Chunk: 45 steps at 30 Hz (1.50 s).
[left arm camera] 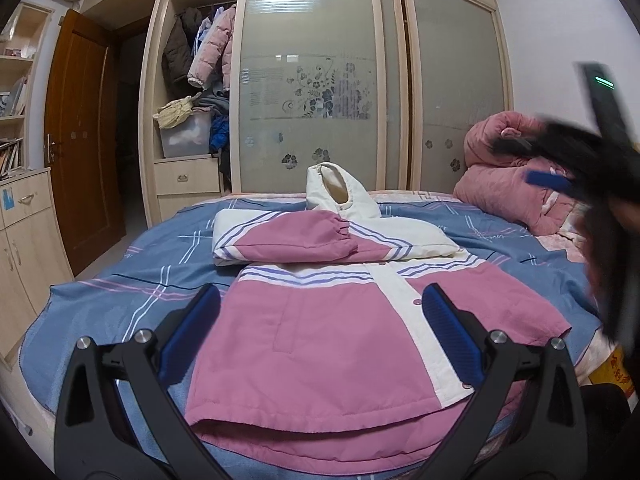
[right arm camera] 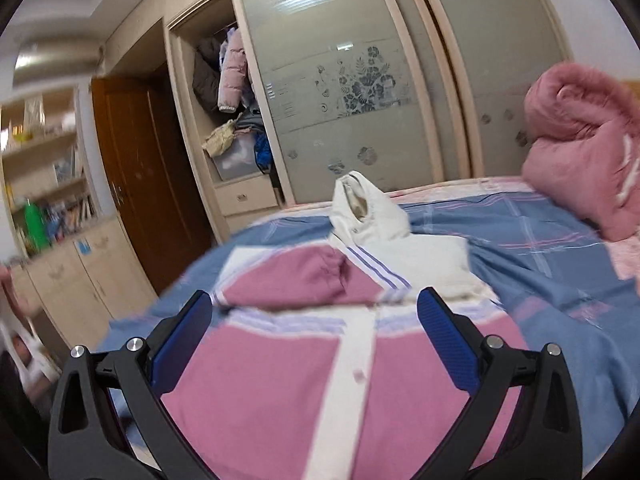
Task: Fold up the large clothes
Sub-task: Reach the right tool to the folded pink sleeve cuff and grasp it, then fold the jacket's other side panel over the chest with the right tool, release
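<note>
A pink and cream hooded jacket (left arm camera: pixel 328 320) lies front-up on the bed, over a blue sheet (left arm camera: pixel 132 276) crossed with white and pink lines. Its cream placket (left arm camera: pixel 404 304) runs down the middle with a snap showing, and striped bands cross the chest. One pink sleeve (left arm camera: pixel 300 236), with a gathered cuff, is folded across the upper chest, and the cream hood (left arm camera: pixel 336 188) stands up at the far end with its opening facing the camera. The left gripper (left arm camera: pixel 322 308) hangs just above the lower half of the jacket, its blue-padded fingers (left arm camera: pixel 192 332) spread wide with nothing between them. The right gripper (right arm camera: pixel 314 312) is likewise spread wide and empty over the jacket's middle (this view is smeared by motion blur, so fine detail is lost). In the left wrist view the right gripper appears as a dark blurred shape at the right edge, above the bed. A bundled pink quilted garment (left arm camera: pixel 508 172) sits at the far right corner of the bed, well apart from the jacket. Behind the bed stands a wardrobe with frosted sliding doors (left arm camera: pixel 308 88) bearing a flower pattern; its open section shows hanging coats (left arm camera: pixel 200 52) and a plastic storage bin (left arm camera: pixel 186 136). A brown wooden door (left arm camera: pixel 80 136) stands to the left.
</note>
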Available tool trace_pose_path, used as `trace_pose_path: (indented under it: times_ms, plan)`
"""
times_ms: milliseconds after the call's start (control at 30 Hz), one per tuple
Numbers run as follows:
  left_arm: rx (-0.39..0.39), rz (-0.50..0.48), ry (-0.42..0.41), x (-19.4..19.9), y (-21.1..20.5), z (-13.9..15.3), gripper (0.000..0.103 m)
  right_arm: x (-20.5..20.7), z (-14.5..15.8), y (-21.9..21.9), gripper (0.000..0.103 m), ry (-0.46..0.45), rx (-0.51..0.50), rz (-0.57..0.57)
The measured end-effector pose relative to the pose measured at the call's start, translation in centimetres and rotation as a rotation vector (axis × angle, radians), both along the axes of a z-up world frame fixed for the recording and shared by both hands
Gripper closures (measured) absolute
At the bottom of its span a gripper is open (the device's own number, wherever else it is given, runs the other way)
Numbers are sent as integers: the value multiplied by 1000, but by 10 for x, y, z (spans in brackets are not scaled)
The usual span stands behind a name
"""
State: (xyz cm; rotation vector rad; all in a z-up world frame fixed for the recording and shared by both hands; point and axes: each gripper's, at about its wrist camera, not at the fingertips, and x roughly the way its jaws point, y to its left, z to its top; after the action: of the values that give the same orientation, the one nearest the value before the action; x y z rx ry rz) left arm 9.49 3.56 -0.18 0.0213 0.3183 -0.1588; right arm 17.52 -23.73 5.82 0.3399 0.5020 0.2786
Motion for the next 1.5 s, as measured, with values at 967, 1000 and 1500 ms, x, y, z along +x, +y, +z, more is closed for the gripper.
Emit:
trace_pose_path:
  times_ms: [967,1000,1500]
  plan:
    - [-166,-13,54,8,54,-3,2,307,-230,61,82,702,493,32]
    - [-165,-13,55,8,54,-3,2,307,-225,64,86,691,483,43]
    - [-157,-4,69,12,51,-4,2,294,-39,-36,89,266,142,-84]
